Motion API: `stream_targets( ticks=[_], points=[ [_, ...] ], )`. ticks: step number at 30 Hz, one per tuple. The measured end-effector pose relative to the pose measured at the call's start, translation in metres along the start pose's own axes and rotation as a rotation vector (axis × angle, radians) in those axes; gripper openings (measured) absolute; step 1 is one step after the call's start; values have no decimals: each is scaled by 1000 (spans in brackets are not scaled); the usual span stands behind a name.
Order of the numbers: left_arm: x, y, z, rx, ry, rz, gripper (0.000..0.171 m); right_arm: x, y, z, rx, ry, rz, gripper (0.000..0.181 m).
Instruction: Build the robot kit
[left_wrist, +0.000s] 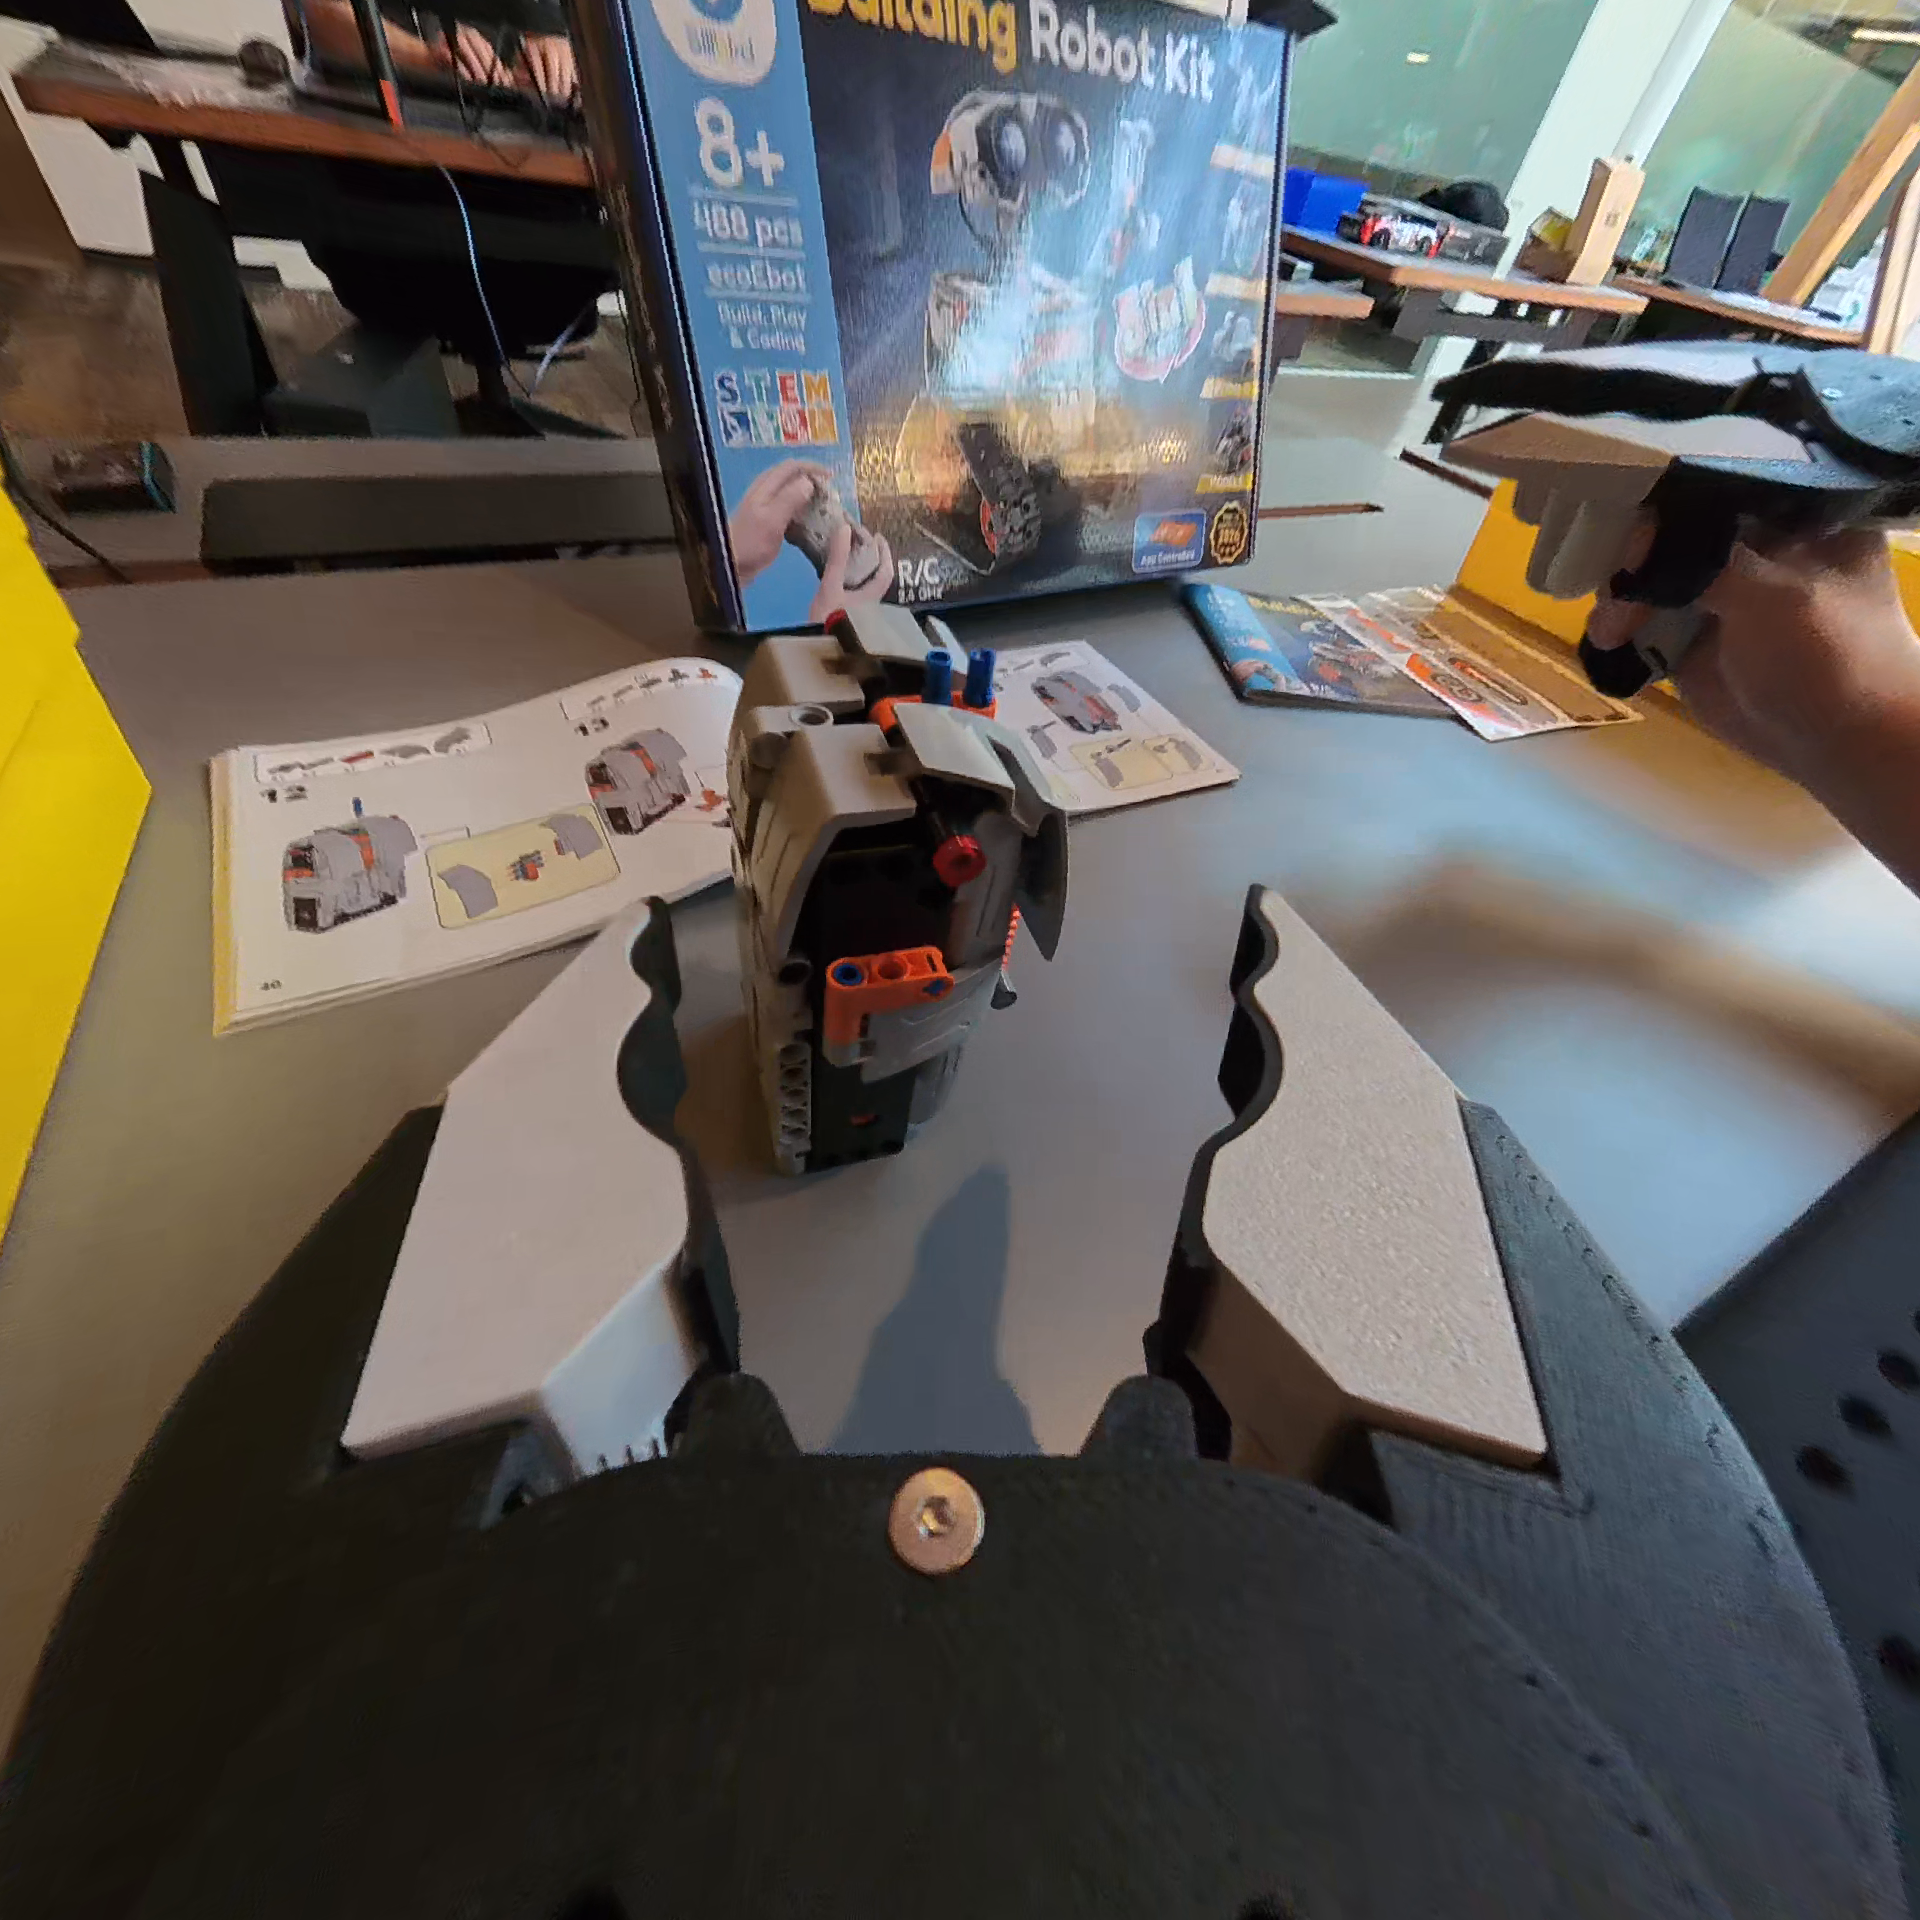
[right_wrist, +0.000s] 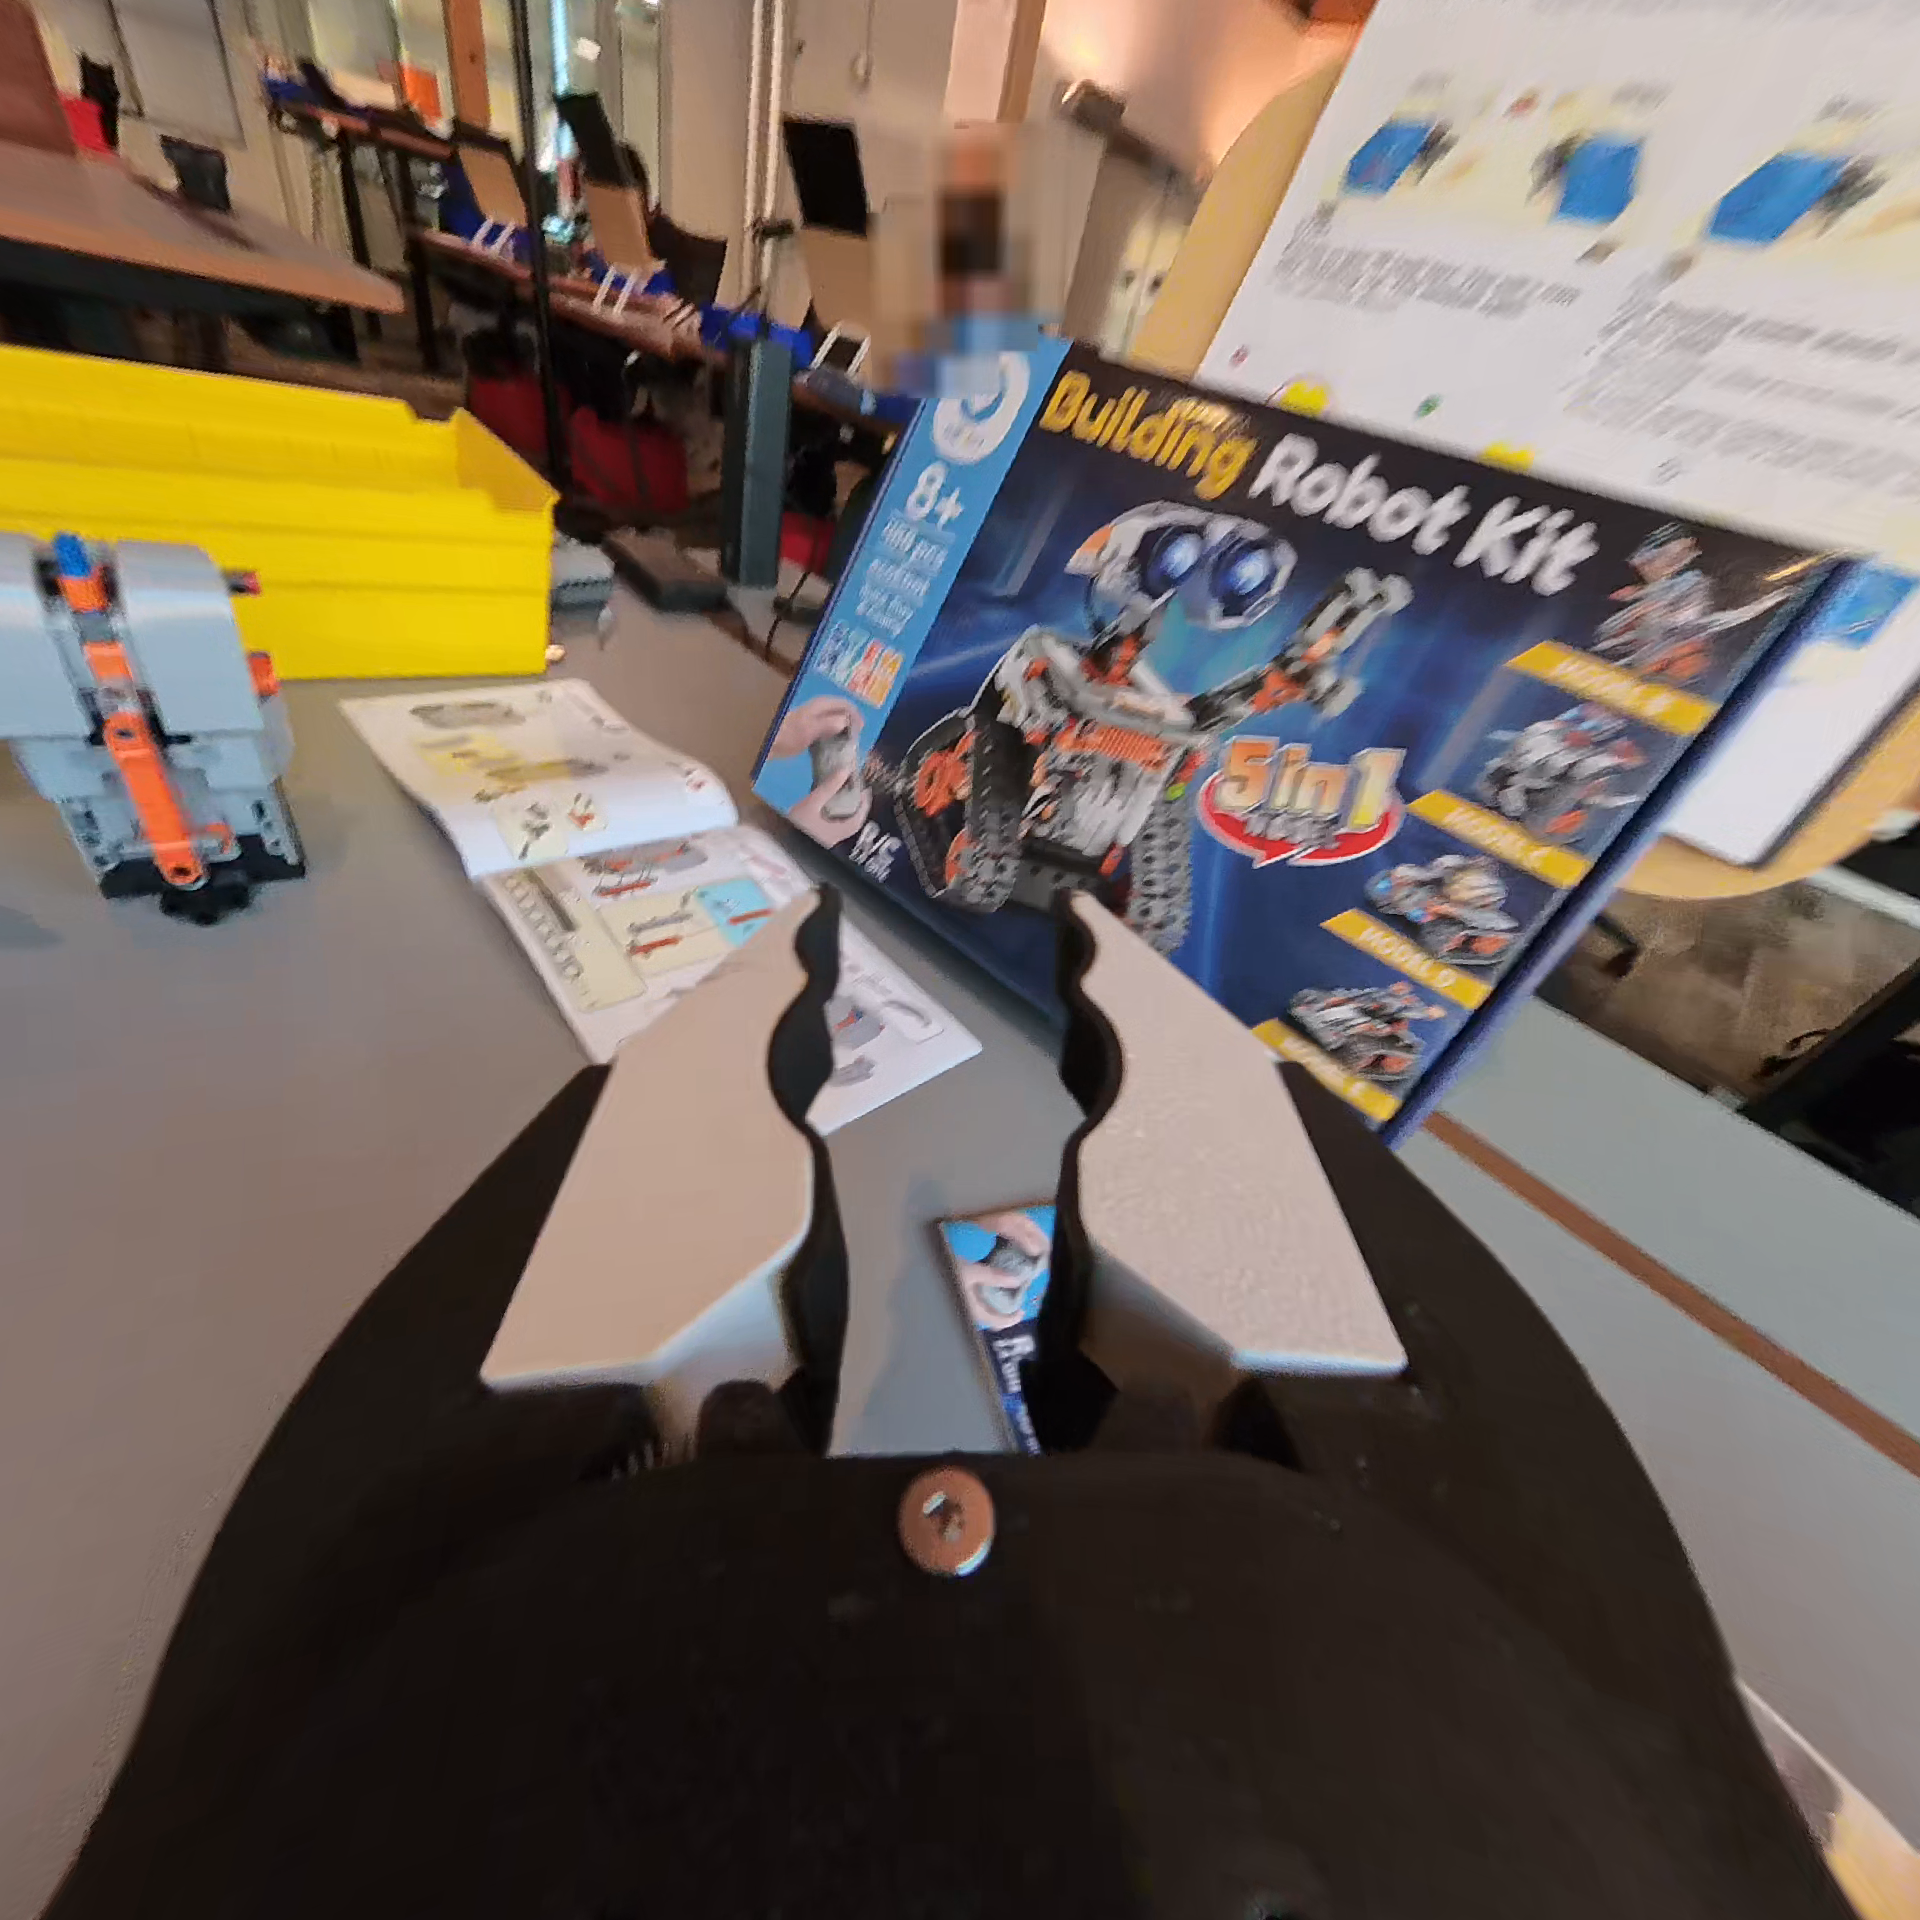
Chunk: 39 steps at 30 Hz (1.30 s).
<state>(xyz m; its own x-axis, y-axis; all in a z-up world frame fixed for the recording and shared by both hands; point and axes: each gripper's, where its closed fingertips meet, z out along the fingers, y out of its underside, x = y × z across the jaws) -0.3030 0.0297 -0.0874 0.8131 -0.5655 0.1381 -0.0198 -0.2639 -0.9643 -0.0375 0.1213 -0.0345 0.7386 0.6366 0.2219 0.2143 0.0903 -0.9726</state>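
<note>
Model: brick-built model (left_wrist: 883, 914) stands upright at frame centre on the grey bench (left_wrist: 1351, 1039), between the left tool's tips, untouched.
Left tool (left_wrist: 951, 914): spread wide, empty.
Right tool (right_wrist: 940, 904): narrow gap, empty, above a small booklet (right_wrist: 1003, 1299).
Manual: open manual (left_wrist: 468, 831) behind the model.
Box: kit box (left_wrist: 997, 312) upright, top centre.

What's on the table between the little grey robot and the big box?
In the left wrist view, an open instruction booklet lies between the grey brick model and the kit box.
</note>
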Motion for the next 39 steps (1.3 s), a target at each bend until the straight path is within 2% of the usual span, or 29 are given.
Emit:
stream_targets(
  ticks=[2, 4, 8, 15, 20, 22, 25, 31, 36, 39],
  points=[
    [-1, -4, -1, 26, -3, 14, 107, 10, -13, -10, 61, 62, -27, 14],
    [0, -8, -3, 51, 4, 26, 107, 17, -23, -18, 98, 101, -42, 2],
    [5, -24, -13, 151, 11, 50, 105, 28, -30, -27, 123, 163, -51, 0],
    [2, -48, -39, 280, -34, 70, 101, 23, -19, -21, 74, 141, -101, 0],
    [11, -90, -73, 466, -22, 84, 96, 14, -24, -20, 96, 120, -175, 0],
    [16, -98, -80, 414, 13, 104, 94, 12, -28, -21, 112, 131, -205, 0],
    [11, -109, -94, 347, -20, 141, 93, 14, -28, -22, 98, 161, -241, 0],
    [-13, -135, -142, 404, -116, 137, 86, 17, -24, -22, 82, 189, -269, 0],
    [-44, -129, -175, 352, -210, 118, 80, 16, -23, -21, 92, 192, -282, 0],
    [-53, -117, -183, 289, -212, 62, 73, 15, -20, -19, 83, 186, -284, 0]
  ],
)
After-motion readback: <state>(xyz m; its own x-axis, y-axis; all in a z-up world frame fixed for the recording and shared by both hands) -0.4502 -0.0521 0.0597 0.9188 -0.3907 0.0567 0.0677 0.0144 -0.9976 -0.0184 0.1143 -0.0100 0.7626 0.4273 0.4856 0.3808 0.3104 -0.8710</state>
